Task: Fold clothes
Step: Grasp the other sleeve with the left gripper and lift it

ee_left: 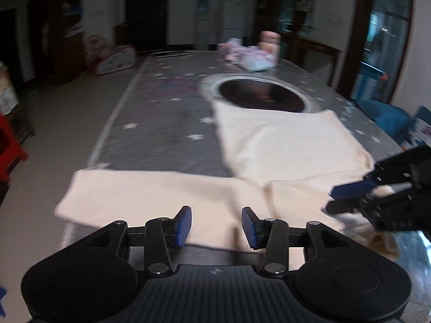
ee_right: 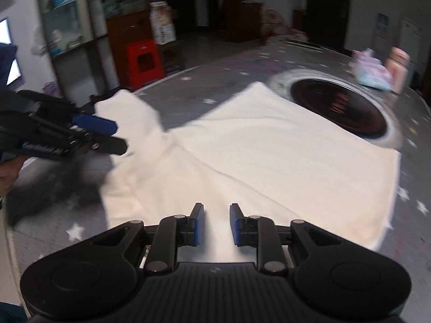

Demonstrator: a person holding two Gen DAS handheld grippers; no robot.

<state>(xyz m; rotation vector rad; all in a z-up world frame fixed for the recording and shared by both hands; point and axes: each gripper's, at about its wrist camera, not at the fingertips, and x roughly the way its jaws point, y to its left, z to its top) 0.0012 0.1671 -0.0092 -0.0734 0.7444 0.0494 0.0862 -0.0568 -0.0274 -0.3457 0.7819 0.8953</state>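
A cream garment (ee_left: pixel 282 150) lies spread on the grey star-patterned table (ee_left: pixel 167 113); one sleeve (ee_left: pixel 140 196) stretches left toward the table's edge. My left gripper (ee_left: pixel 216 226) is open and empty, hovering just above the garment's near part. My right gripper (ee_right: pixel 216 224) is open and empty above the near edge of the same garment (ee_right: pixel 282 156). The right gripper also shows at the right of the left wrist view (ee_left: pixel 347 196), and the left gripper at the left of the right wrist view (ee_right: pixel 107 132), by the sleeve (ee_right: pixel 129 115).
A dark round inset cooktop (ee_left: pixel 261 95) sits in the table past the garment. A pile of pastel clothes (ee_left: pixel 253 58) and a pink container (ee_left: pixel 269 43) stand at the far end. A red stool (ee_right: pixel 145 62) and cabinets stand off the table.
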